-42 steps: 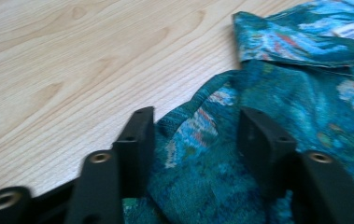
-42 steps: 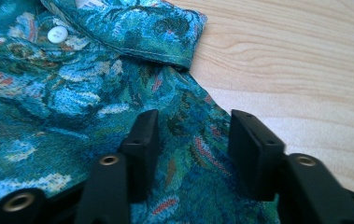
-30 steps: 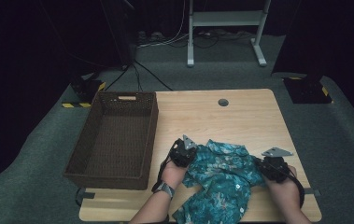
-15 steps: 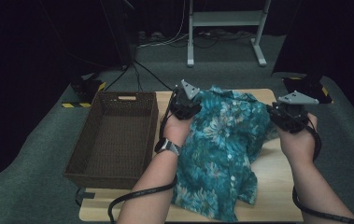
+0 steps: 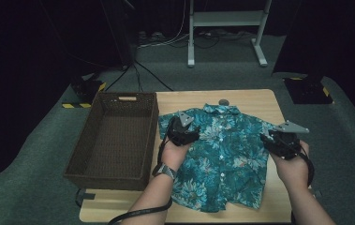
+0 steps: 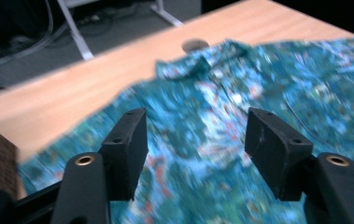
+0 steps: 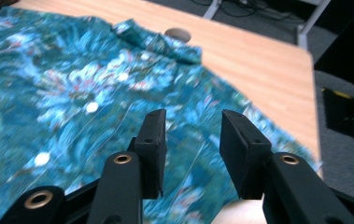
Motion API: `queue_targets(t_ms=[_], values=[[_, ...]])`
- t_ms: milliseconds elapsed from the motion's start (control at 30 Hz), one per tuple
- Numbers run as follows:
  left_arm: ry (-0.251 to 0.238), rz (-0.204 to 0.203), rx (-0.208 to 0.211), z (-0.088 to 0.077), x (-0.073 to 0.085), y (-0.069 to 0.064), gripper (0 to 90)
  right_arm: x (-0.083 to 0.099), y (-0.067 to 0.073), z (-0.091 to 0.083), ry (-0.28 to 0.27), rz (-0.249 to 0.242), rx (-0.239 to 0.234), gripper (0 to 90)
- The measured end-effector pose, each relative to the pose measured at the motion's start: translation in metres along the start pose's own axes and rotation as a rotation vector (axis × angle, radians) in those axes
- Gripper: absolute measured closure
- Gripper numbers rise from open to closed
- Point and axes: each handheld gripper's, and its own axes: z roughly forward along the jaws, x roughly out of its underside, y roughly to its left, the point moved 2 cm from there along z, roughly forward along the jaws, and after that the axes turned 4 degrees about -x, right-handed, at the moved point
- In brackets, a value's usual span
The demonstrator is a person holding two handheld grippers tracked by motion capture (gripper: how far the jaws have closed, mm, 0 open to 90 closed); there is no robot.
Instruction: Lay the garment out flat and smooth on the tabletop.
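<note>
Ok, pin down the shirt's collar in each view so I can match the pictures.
High view: the collar sits at the far end of the shirt, near the table's far edge.
Left gripper view: the collar lies top centre, beyond the open jaws.
Right gripper view: the collar lies upper centre-left.
Shared landmark: the round grey grommet in the table, right beside the collar.
</note>
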Motion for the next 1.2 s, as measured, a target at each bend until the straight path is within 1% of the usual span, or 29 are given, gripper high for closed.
queue_targets(t_ms=[100, 133, 167, 200, 233, 267, 300, 333, 367, 400, 433, 467, 500, 533, 567, 600, 633, 667, 700, 733, 767, 833, 867, 933, 967, 1000, 1067, 1167, 1200], values=[[0.021, 0.005, 0.036, -0.001, 0.016, -0.005, 38.4, 0.014, 0.005, -0.001, 0.007, 0.002, -0.014, 59.7], [0.021, 0.005, 0.036, -0.001, 0.016, -0.005, 38.3, 0.018, 0.006, -0.001, 0.009, 0.008, -0.020, 59.2], [0.025, -0.002, 0.047, -0.002, 0.022, -0.007, 38.3, 0.018, 0.006, -0.001, 0.009, 0.008, -0.020, 59.2], [0.031, -0.005, 0.065, -0.004, 0.032, -0.011, 37.7, 0.027, 0.010, -0.003, 0.011, 0.011, -0.031, 58.4], [0.031, -0.005, 0.065, -0.004, 0.032, -0.011, 37.6, 0.027, 0.010, -0.003, 0.011, 0.011, -0.031, 58.4], [0.036, -0.014, 0.079, -0.008, 0.041, -0.013, 37.4, 0.036, 0.013, -0.004, 0.015, 0.009, -0.040, 57.9], [0.036, -0.014, 0.079, -0.008, 0.041, -0.013, 37.3, 0.036, 0.013, -0.004, 0.015, 0.009, -0.040, 57.9], [0.046, -0.017, 0.096, -0.011, 0.051, -0.016, 37.1, 0.044, 0.016, -0.005, 0.023, 0.013, -0.050, 57.8], [0.055, -0.016, 0.106, -0.013, 0.056, -0.017, 37.0, 0.047, 0.017, -0.006, 0.026, 0.017, -0.051, 57.8], [0.063, -0.013, 0.115, -0.015, 0.060, -0.019, 36.5, 0.051, 0.018, -0.006, 0.030, 0.020, -0.055, 57.8], [0.063, -0.013, 0.115, -0.015, 0.060, -0.019, 36.3, 0.051, 0.018, -0.006, 0.030, 0.020, -0.055, 57.8], [0.071, -0.014, 0.123, -0.017, 0.067, -0.020, 36.3, 0.056, 0.019, -0.007, 0.034, 0.022, -0.059, 57.9], [0.081, -0.008, 0.129, -0.019, 0.072, -0.021, 36.3, 0.066, 0.020, -0.009, 0.040, 0.028, -0.067, 58.2], [0.098, 0.009, 0.135, -0.022, 0.081, -0.023, 36.2, 0.069, 0.021, -0.009, 0.042, 0.030, -0.070, 58.3], [0.112, 0.024, 0.137, -0.023, 0.087, -0.025, 36.2, 0.074, 0.021, -0.010, 0.045, 0.035, -0.072, 58.1], [0.112, 0.024, 0.137, -0.023, 0.087, -0.025, 36.2, 0.079, 0.020, -0.010, 0.047, 0.043, -0.073, 57.7], [0.124, 0.040, 0.132, -0.024, 0.092, -0.026, 36.2, 0.079, 0.020, -0.010, 0.047, 0.043, -0.073, 57.7], [0.132, 0.050, 0.131, -0.026, 0.099, -0.026, 36.4, 0.091, 0.019, -0.010, 0.062, 0.059, -0.073, 57.9], [0.135, 0.052, 0.131, -0.027, 0.104, -0.027, 36.4, 0.091, 0.019, -0.010, 0.062, 0.059, -0.073, 57.9], [0.143, 0.051, 0.134, -0.029, 0.113, -0.028, 35.9, 0.103, 0.019, -0.008, 0.084, 0.065, -0.074, 58.1], [0.142, 0.049, 0.133, -0.029, 0.116, -0.028, 35.2, 0.107, 0.019, -0.007, 0.093, 0.068, -0.075, 58.0], [0.135, 0.046, 0.128, -0.030, 0.118, -0.028, 32.6, 0.114, 0.018, -0.007, 0.109, 0.076, -0.075, 56.4], [0.133, 0.046, 0.114, -0.031, 0.122, -0.026, 31.9, 0.117, 0.017, -0.007, 0.109, 0.079, -0.073, 55.9], [0.145, 0.043, 0.107, -0.030, 0.127, -0.026, 29.5, 0.123, 0.017, -0.006, 0.118, 0.098, -0.081, 55.7], [0.154, 0.059, 0.104, -0.029, 0.128, -0.027, 28.9, 0.126, 0.018, -0.004, 0.131, 0.117, -0.097, 55.5], [0.162, 0.078, 0.095, -0.028, 0.130, -0.028, 28.6, 0.128, 0.020, -0.003, 0.140, 0.118, -0.104, 55.3], [0.151, 0.084, 0.097, -0.028, 0.132, -0.029, 27.4, 0.128, 0.024, -0.002, 0.146, 0.107, -0.110, 54.2], [0.144, 0.072, 0.105, -0.028, 0.133, -0.028, 28.5, 0.132, 0.032, 0.000, 0.148, 0.126, -0.139, 52.7], [0.144, 0.072, 0.105, -0.028, 0.133, -0.028, 28.5, 0.132, 0.032, 0.000, 0.148, 0.126, -0.139, 52.7]])
